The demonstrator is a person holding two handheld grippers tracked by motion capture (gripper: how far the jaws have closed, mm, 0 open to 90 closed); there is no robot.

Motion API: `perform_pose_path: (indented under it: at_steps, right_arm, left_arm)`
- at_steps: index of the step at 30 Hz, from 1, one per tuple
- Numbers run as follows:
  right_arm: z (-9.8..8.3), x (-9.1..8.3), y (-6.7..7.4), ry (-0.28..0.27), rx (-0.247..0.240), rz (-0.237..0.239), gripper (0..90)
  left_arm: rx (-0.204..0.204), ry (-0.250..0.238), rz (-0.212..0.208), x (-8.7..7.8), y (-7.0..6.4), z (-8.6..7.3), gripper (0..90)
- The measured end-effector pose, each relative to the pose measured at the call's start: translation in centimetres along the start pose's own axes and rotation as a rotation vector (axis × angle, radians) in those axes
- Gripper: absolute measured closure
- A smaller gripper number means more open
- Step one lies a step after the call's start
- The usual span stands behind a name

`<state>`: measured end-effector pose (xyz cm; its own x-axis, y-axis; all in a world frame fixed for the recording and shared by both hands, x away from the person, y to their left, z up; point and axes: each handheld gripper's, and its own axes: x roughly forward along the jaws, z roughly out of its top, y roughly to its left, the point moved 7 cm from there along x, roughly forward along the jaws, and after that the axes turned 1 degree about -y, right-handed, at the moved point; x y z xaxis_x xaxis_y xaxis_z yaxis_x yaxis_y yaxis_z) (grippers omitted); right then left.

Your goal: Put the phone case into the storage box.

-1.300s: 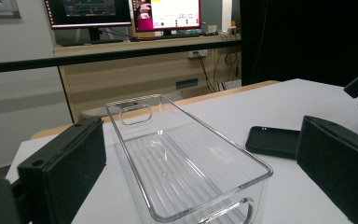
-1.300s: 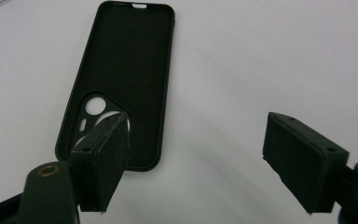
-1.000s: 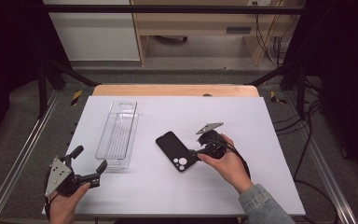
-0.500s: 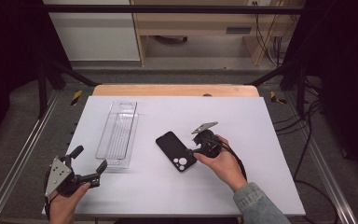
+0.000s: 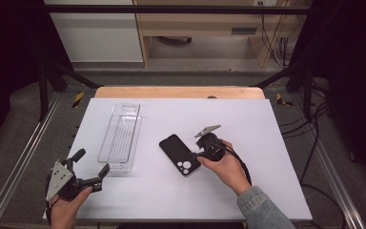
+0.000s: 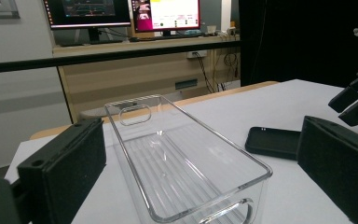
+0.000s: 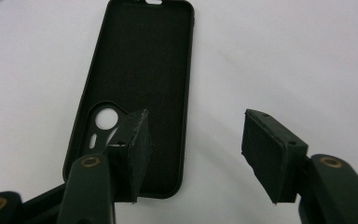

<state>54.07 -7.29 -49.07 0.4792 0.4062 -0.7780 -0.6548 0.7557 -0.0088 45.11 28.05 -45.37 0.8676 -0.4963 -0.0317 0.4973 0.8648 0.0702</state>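
While the right tool (image 5: 201, 153) sits low over the black phone case (image 5: 179, 154) near the desk's (image 5: 267, 143) middle, its jaws have just been closing. They stand half wide: one over the case's camera end, the other over bare desk beside its long edge, nothing pinched. Left tool (image 5: 89, 168) rests at the near left corner, jaws wide, facing the clear bin (image 5: 120, 136) lying toward the left edge.
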Motion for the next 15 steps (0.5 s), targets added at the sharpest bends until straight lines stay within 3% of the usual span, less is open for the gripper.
perform_pose_path:
  at_steps: [15]
  right_arm:
    - [0.16, 0.64, 0.29, -0.001, 0.009, 0.008, 57.1]
  left_arm:
    - [0.001, 0.003, -0.001, 0.03, -0.01, -0.04, 0.9]
